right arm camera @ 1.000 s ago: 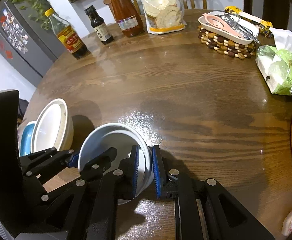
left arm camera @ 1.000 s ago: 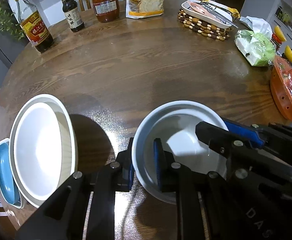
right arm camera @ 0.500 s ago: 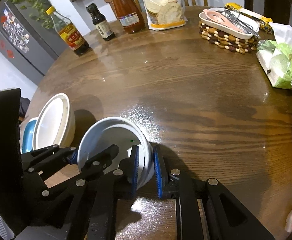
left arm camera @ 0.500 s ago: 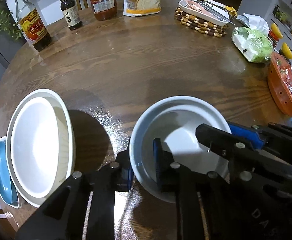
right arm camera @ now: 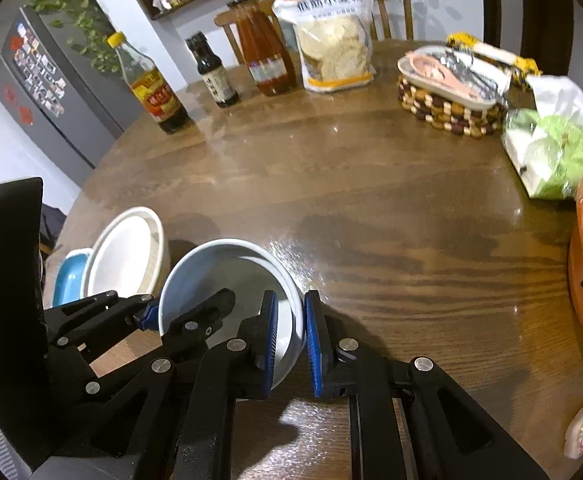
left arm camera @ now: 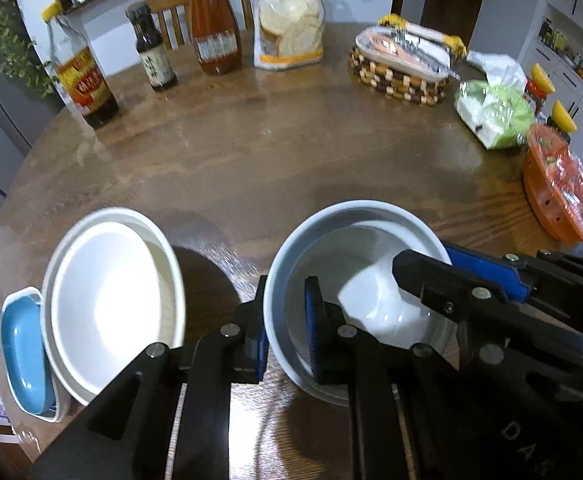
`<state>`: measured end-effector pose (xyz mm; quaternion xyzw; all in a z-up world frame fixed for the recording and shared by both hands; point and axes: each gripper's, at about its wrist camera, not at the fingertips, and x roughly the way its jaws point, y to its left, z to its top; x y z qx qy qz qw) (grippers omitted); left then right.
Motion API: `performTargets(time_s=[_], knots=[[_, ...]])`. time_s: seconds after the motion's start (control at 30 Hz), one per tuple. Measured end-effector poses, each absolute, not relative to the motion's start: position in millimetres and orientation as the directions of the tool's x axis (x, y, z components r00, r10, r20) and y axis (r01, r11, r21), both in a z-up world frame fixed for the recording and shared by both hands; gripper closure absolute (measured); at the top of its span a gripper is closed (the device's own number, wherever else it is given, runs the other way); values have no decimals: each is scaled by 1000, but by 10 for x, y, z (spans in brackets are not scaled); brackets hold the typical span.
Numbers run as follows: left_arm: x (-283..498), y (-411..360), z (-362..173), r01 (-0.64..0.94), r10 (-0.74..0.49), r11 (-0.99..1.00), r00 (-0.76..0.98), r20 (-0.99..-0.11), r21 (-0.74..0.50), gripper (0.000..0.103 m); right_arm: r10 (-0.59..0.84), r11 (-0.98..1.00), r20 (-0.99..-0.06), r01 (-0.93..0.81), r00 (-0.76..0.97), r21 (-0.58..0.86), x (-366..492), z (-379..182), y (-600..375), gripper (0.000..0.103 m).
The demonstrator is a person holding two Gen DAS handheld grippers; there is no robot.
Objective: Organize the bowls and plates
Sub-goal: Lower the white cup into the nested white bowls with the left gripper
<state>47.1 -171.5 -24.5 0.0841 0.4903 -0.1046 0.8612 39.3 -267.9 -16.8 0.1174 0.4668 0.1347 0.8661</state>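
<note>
A pale blue-grey bowl (left arm camera: pixel 355 272) with a white inside is held off the round wooden table (left arm camera: pixel 291 160) by both grippers. My left gripper (left arm camera: pixel 287 328) is shut on its near-left rim. My right gripper (right arm camera: pixel 291 332) is shut on its right rim (right arm camera: pixel 297 312) and reaches in from the right in the left wrist view (left arm camera: pixel 471 276). To the left a white plate (left arm camera: pixel 103 304) lies in a larger white bowl (left arm camera: pixel 171 264), with a blue dish (left arm camera: pixel 23 352) in a white tray beside it. The stack also shows in the right wrist view (right arm camera: pixel 127 252).
At the table's far edge stand a vinegar bottle (left arm camera: pixel 79 76), a small dark bottle (left arm camera: pixel 153 56), a red sauce jar (left arm camera: pixel 213 36) and a flour bag (left arm camera: pixel 287 24). A beaded trivet with a dish (left arm camera: pixel 403 64), a green bag (left arm camera: pixel 491 116) and an orange basket (left arm camera: pixel 559 188) lie right.
Both grippers have lifted the held bowl and tilted up, so more of the far table and bottles shows. The bowl sits a little nearer the white stack.
</note>
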Motion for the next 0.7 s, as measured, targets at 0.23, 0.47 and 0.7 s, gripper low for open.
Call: performTargets(time_s=[0.23,0.47,0.7], knots=[[429,-1557,20,234,-89,970,574,-814,59,88,356,932,-738,-165,573,322,379,104,-2520,87],[424,-1277,187,182,-61,981,619,-783,68,88,379,925,-714,-219,588,310,424,280,-2263,87],[425,-932,241,124,-27,990,631,-775,66,88,407,913,-707,-278,578,299,447,363,-1913,87]])
